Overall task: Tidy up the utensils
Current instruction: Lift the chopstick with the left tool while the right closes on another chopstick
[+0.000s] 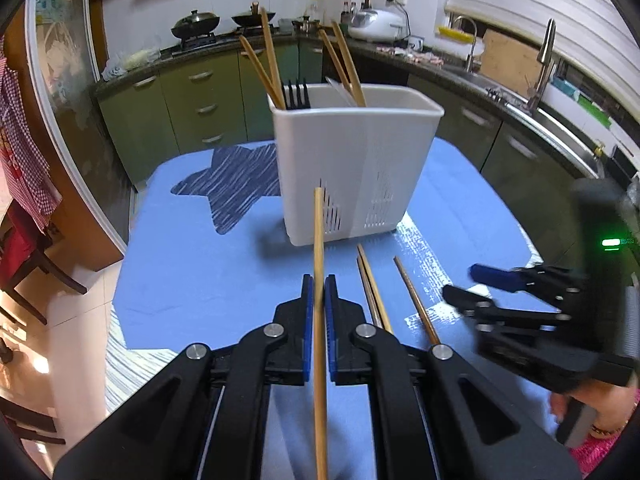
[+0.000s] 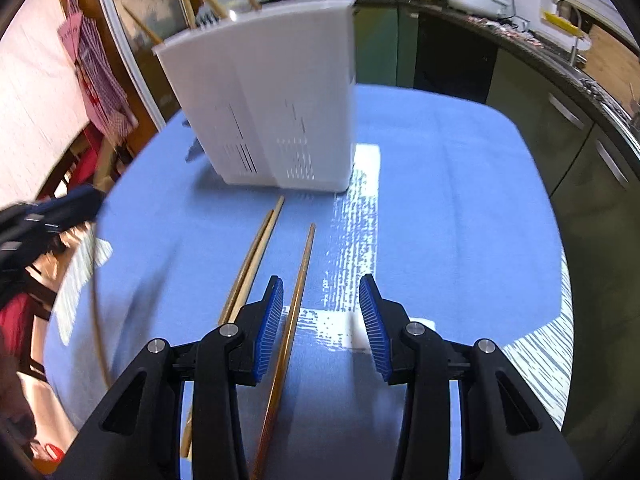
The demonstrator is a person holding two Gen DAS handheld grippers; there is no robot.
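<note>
Between left gripper fingers, one unmarked chopstick.

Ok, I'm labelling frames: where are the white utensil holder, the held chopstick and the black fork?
white utensil holder (image 1: 352, 168): left wrist view, front wall.
held chopstick (image 1: 318, 224): left wrist view, shaft above the fingers.
black fork (image 1: 295, 96): left wrist view, tines.

A home kitchen. Green cabinets with metal handles run under a dark countertop that wraps around the room. Two black woks sit on a gas stove against a white wall. A white rice cooker stands farther right, near a steel tap over a sink. White blinds cover the window. A red checked cloth hangs at left above pale floor tiles.
</note>
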